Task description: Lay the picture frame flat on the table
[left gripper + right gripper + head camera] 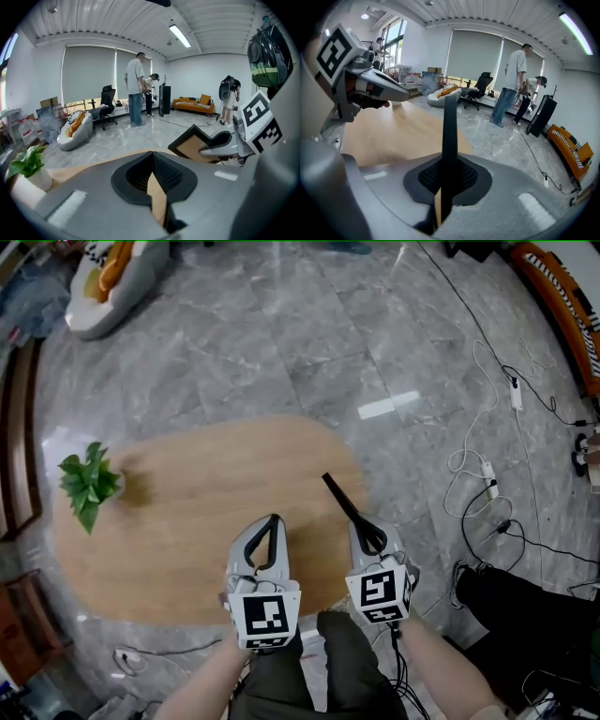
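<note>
Right hand-held gripper (369,536) clamped on edge of black picture frame (339,495). Frame stands on edge, not flat, projecting from jaws over right end of wooden table (187,521); contact with table cannot be told. Left hand-held gripper (273,521) closed, empty, just beside right one. Potted plant (89,482) at table's left end.

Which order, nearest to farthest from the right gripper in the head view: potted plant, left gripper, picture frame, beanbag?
1. picture frame, clamped in the right gripper
2. left gripper, just beside it
3. potted plant, far left on the table
4. beanbag, top left, off the table
</note>
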The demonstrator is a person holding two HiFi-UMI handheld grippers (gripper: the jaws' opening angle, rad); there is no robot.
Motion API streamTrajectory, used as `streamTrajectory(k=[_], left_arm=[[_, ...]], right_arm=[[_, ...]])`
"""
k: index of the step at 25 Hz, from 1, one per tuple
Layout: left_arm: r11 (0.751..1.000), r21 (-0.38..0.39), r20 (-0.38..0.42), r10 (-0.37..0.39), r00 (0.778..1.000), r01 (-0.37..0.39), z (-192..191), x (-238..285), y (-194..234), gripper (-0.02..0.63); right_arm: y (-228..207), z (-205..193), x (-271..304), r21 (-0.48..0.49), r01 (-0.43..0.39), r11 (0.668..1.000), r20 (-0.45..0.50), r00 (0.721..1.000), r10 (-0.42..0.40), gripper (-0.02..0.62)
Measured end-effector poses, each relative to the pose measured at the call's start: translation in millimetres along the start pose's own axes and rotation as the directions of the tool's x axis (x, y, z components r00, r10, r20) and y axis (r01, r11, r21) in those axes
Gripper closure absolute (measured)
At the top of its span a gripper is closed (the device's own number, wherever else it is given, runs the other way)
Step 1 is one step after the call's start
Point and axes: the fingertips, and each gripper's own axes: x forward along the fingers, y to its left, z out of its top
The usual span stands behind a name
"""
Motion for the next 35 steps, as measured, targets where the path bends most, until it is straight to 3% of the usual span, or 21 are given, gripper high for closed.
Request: streamTrajectory(k=[11, 21, 24, 28, 35], left_arm=[[1.0, -0.029, -0.014, -0.005, 1.0, 0.004, -29.8, 18.5, 3.5, 0.586], [0.998, -0.057, -0.061, -0.001, 0.998, -0.003, -66.6, 15.4, 12.5, 0.586], [0.998, -0.062, -0.071, -0.004, 0.997, -0.001, -73.8, 15.6, 12.9, 0.586], [0.997, -0.071, -0.079, -0.002, 0.997, -0.003, -81.0, 15.9, 16.0, 0.586], [0.997, -0.078, -0.098, -0.005, 0.995, -0.002, -91.9, 12.9, 17.2, 0.586]], right_arm=[[42.6, -14.6, 29.2, -0.206, -0.027, 0.978, -0.024, 0.999, 0.023, 0.571], [99.9, -47.9, 49.7, -0.344, -0.132, 0.93, -0.131, 0.987, 0.092, 0.423], [111.5, -56.8, 56.3, -0.34, -0.162, 0.926, -0.152, 0.981, 0.116, 0.363], [117.6, -59.9, 61.7, -0.303, -0.189, 0.934, -0.166, 0.976, 0.144, 0.327], [109.0, -67.4, 62.9, -0.045, -0.234, 0.971, -0.177, 0.959, 0.222, 0.298]])
